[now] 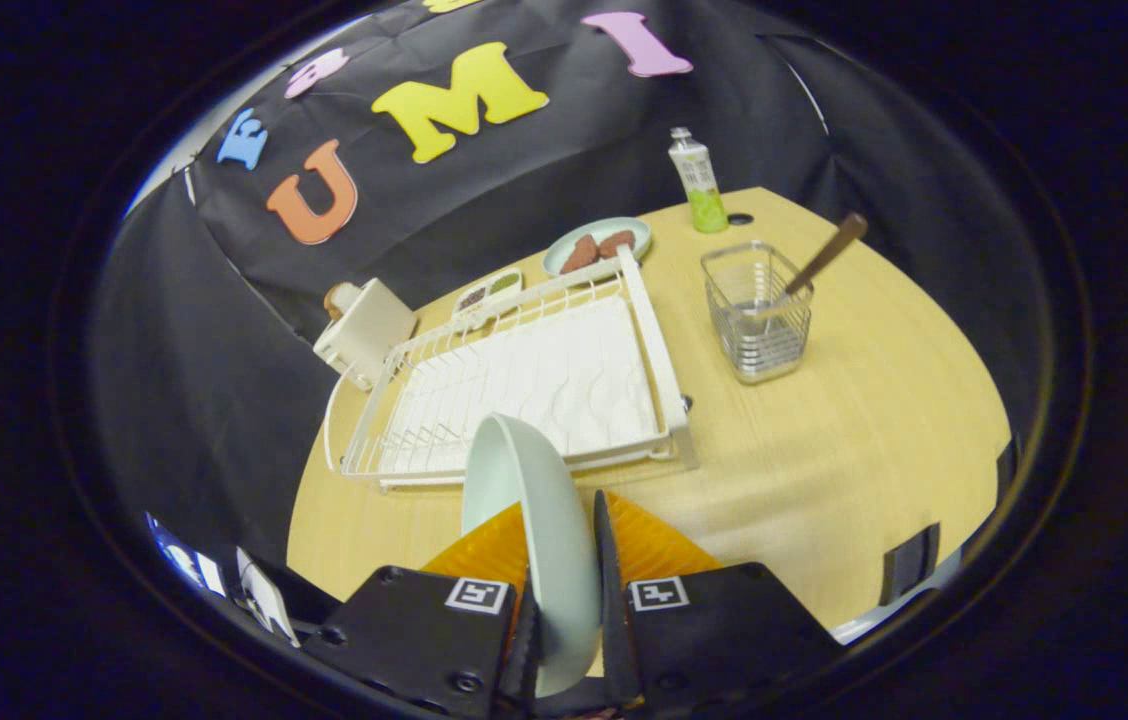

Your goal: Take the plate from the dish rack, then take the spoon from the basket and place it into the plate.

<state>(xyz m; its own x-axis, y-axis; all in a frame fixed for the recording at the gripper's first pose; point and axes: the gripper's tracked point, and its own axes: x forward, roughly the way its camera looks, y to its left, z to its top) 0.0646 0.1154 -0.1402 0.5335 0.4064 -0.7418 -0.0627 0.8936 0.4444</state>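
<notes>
A pale green plate (pixel 536 520) stands on edge between my two fingers, and my gripper (pixel 561 545) is shut on its rim, holding it above the wooden table (pixel 824 450). Just beyond the plate lies the white wire dish rack (pixel 534 385), with nothing standing in it. Further off to the right of the rack stands a wire basket (pixel 757 312). A spoon (pixel 821 260) with a brown handle leans in it, handle up and to the right.
Behind the rack sit a round plate with brown food (pixel 596 247), a small divided dish (pixel 489 293) and a white box-shaped item (pixel 365 327). A green-and-white bottle (pixel 699 182) stands at the table's far edge. Bare tabletop stretches right of my fingers.
</notes>
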